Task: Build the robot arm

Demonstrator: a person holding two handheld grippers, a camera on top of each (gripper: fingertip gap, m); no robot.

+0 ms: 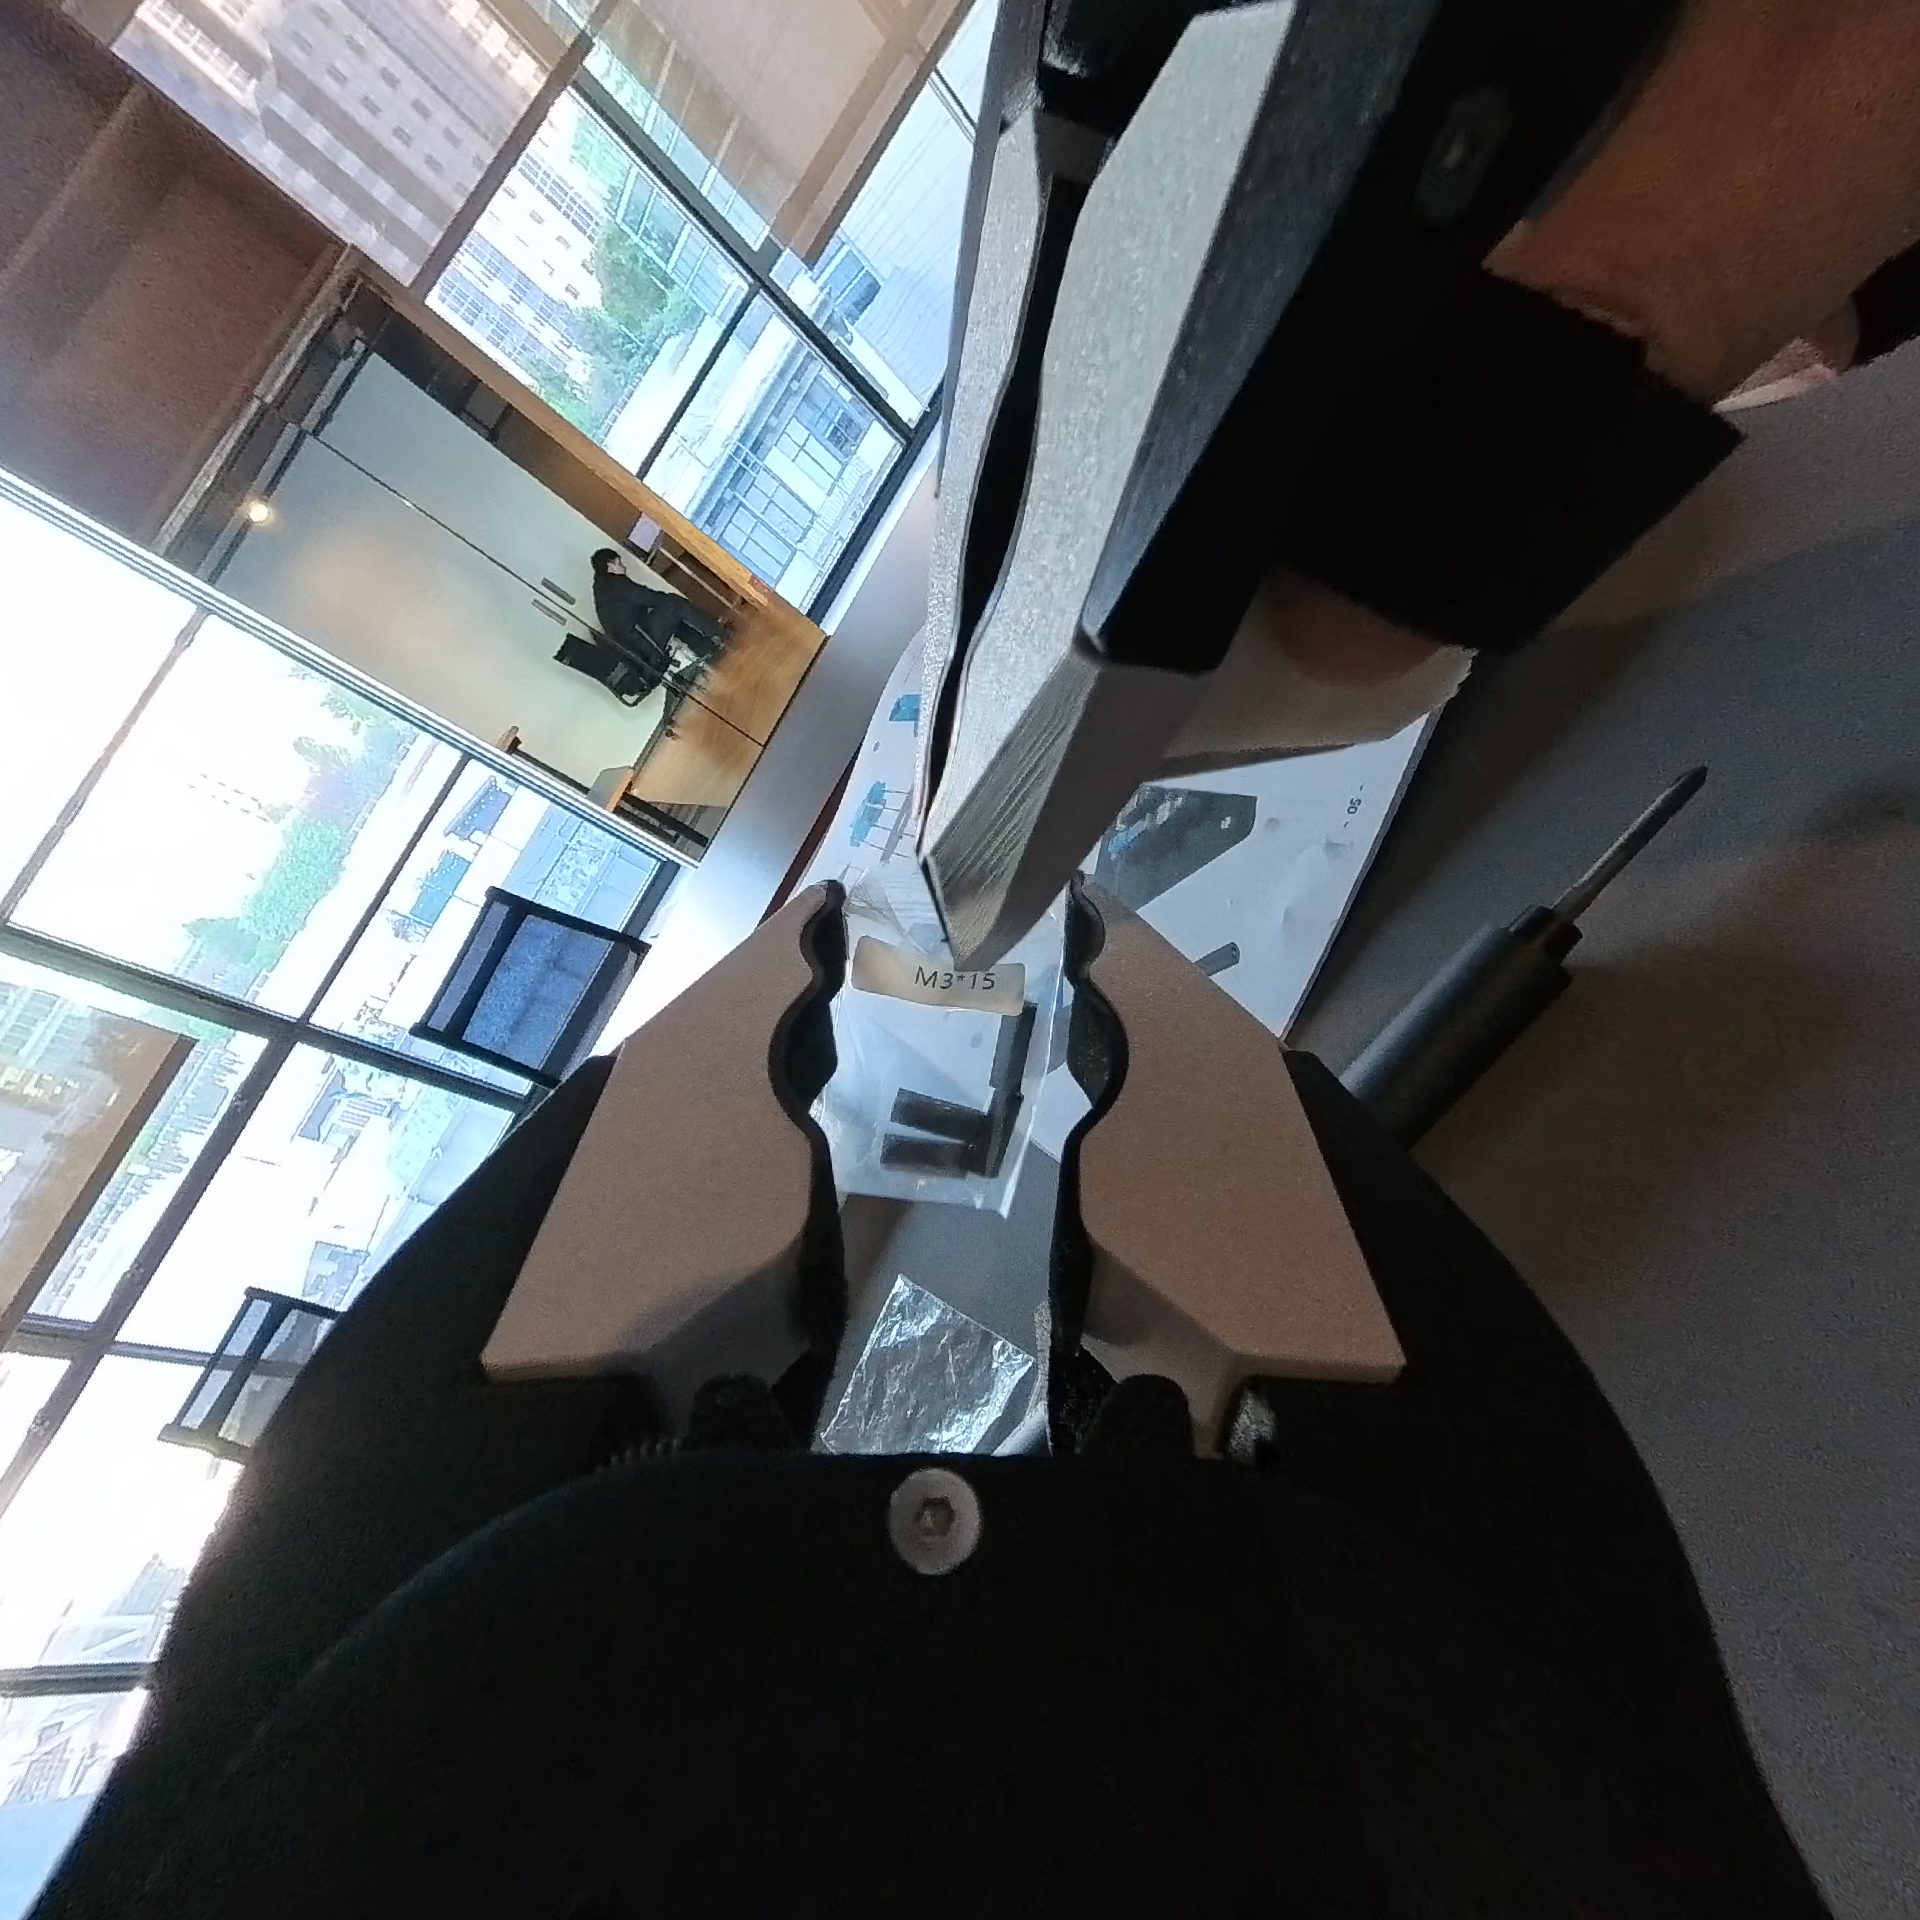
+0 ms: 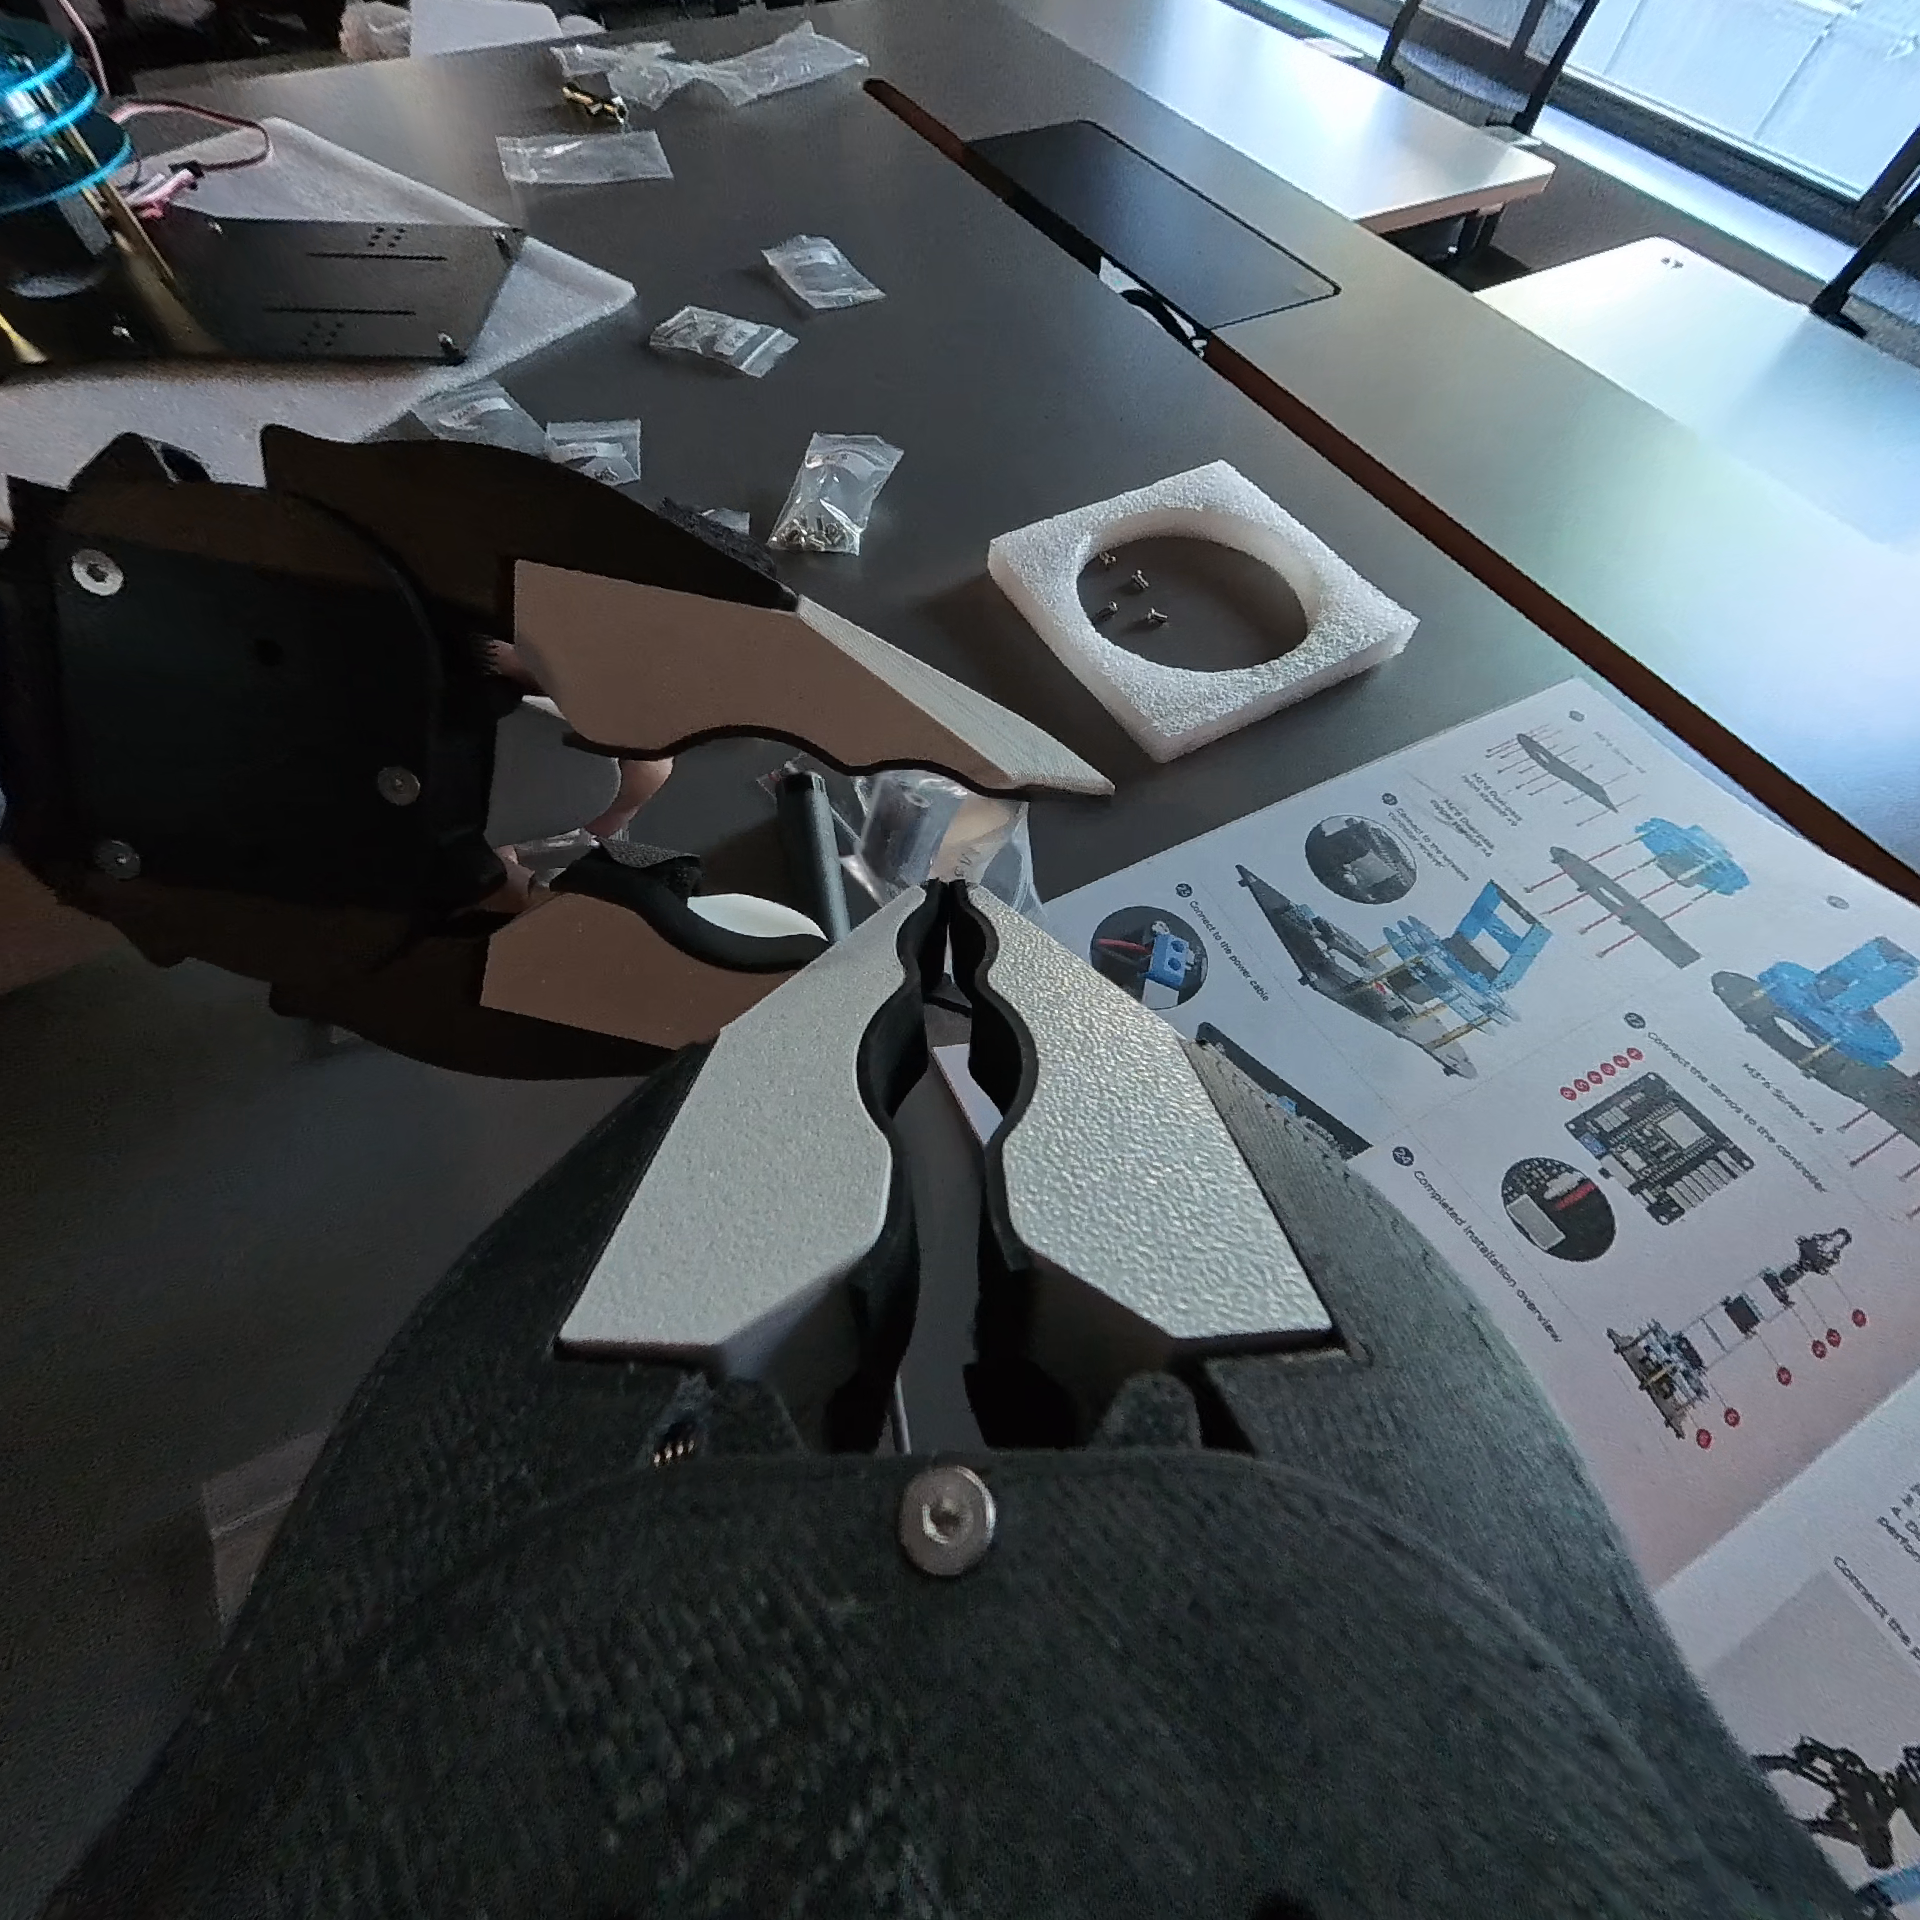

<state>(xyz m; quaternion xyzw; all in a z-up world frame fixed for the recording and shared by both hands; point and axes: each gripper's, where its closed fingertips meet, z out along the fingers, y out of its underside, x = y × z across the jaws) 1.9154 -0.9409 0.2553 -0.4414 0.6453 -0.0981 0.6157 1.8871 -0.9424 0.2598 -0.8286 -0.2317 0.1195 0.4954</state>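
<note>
The left gripper (image 1: 951,935) has its fingers spread apart, and a small clear bag of dark screws (image 1: 940,1081) sits in the gap between them, at the centre of the left wrist view. The right gripper (image 2: 948,885) reaches in from the upper right of that view, its fingers pressed together on the bag's top edge, just above its white label. In the right wrist view the pinch shows at the centre of the frame, with the left gripper lying sideways at the middle left. A grey screwdriver (image 1: 1507,966) lies on the dark surface (image 2: 987,343) at the right of the left wrist view, beside a printed instruction sheet (image 2: 1558,1039). Above the sheet sits a white foam frame (image 2: 1340,644) with a few loose screws (image 2: 1127,597) in its opening. More small bags of hardware (image 2: 831,494) are scattered toward the upper left, near a grey metal box (image 2: 332,270).
</note>
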